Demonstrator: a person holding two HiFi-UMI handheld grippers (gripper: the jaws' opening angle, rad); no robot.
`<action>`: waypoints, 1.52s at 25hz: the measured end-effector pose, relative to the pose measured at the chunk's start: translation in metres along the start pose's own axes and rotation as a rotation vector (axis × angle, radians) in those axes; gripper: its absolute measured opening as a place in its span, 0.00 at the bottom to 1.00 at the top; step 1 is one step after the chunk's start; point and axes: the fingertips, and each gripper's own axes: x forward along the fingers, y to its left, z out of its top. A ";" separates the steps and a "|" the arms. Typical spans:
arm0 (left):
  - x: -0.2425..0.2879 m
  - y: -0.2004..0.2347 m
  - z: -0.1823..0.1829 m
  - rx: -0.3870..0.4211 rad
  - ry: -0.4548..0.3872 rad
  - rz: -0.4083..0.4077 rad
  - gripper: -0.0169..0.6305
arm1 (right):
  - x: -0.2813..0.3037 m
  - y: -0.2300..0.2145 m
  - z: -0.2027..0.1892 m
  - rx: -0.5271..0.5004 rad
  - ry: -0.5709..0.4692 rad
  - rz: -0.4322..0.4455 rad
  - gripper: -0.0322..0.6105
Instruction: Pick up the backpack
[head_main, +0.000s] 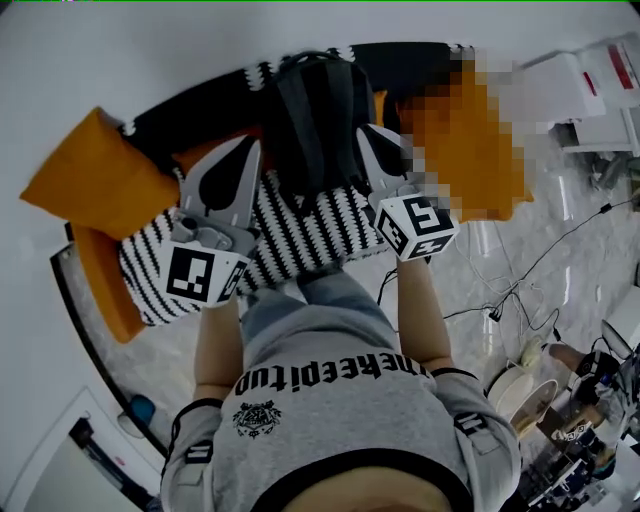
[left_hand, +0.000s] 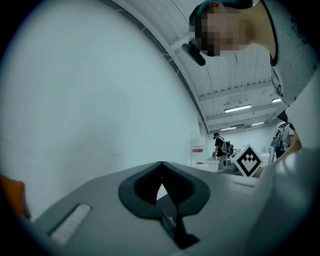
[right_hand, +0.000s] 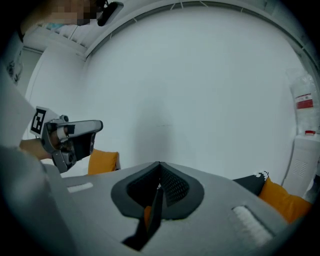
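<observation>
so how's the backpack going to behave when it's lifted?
Probably floppy: the backpack is soft dark fabric leaning on the sofa back. It likely sags and swings if lifted from the top. It looks filled out, so maybe not light; can't tell.

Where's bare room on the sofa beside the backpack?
The striped black-and-white knit seat is bare in front of the dark grey backpack, between the left gripper and right gripper. Left is crowded by the orange square cushion; floor at right has cables.
</observation>
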 end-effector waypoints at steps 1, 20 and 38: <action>0.002 0.001 -0.003 -0.003 0.007 0.009 0.05 | 0.004 -0.003 -0.005 0.006 0.012 0.009 0.05; 0.020 0.011 -0.043 0.006 0.084 0.107 0.05 | 0.082 -0.081 -0.105 0.067 0.254 0.083 0.19; 0.026 0.024 -0.090 -0.034 0.203 0.177 0.05 | 0.144 -0.126 -0.192 0.086 0.413 0.182 0.38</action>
